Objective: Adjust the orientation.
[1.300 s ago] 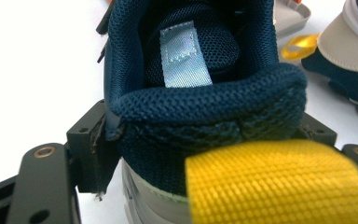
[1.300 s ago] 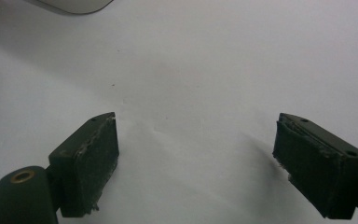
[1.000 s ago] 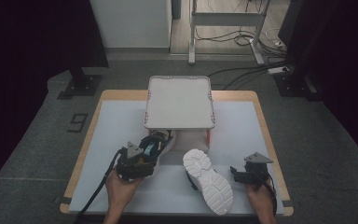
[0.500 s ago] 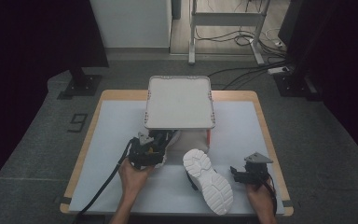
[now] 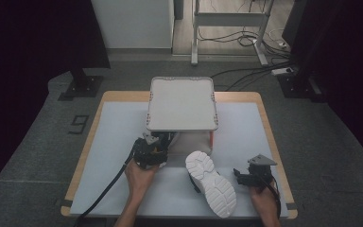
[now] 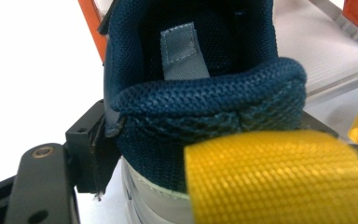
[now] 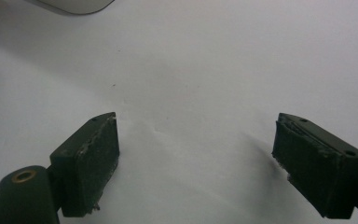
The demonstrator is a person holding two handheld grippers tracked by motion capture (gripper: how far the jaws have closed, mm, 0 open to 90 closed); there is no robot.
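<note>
The left hand-held gripper [image 5: 157, 144] is clamped on the heel collar of a navy shoe [image 6: 200, 98], which it holds at the open front of the shoebox [image 5: 182, 105], under the raised lid; I judge the step in hand to be setting this shoe into the box. The right hand-held gripper [image 7: 196, 161] rests with jaws wide apart and nothing between them, near the second shoe [image 5: 211, 182], which lies sole-up on the worktop [image 5: 118, 137] in front of the box. Next, the left should ease the shoe fully in before letting go, and the right can then take the sole-up shoe.
</note>
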